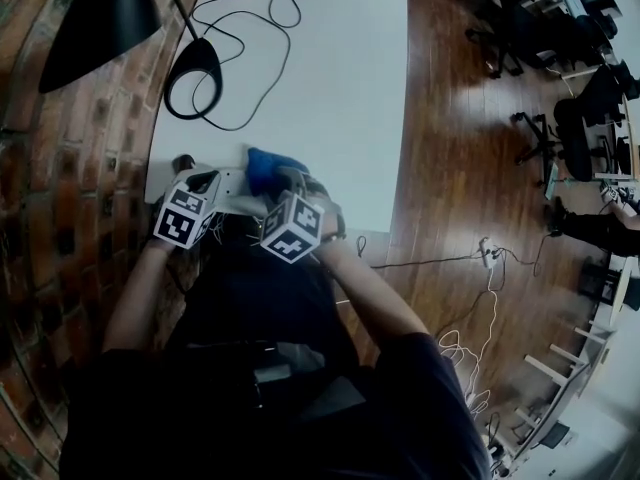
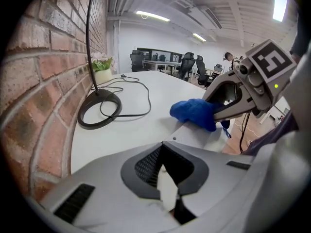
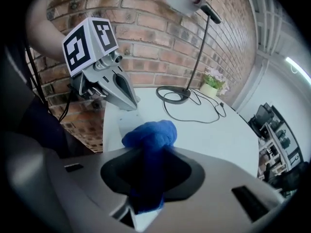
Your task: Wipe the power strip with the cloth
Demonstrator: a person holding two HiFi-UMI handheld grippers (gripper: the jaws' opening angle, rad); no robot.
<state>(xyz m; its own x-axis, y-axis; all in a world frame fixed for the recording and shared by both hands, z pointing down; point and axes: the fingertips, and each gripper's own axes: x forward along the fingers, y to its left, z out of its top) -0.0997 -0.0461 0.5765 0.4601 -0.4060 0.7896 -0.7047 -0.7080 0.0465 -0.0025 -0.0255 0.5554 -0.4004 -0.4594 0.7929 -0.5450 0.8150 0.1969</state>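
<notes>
Pinching the power strip (image 1: 232,182) by its left end in the shut left gripper (image 2: 167,191), close to the table's (image 1: 350,88) front edge. Clamping the blue cloth (image 3: 148,134) in the right gripper (image 3: 142,202), bunched on the strip just rightward. Lies lengthwise from gripper to gripper, so probably best wiped along that line. Beyond the strip: bare tabletop, then the lamp base (image 1: 203,56), well apart.

left tool (image 2: 168,194) and right tool (image 3: 145,193) are grey with black-and-white marker cubes (image 1: 184,216); the sleeves (image 1: 425,373) are dark.

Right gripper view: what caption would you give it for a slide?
Right claw holds a blue cloth on the white power strip while the left claw holds its end.
</notes>
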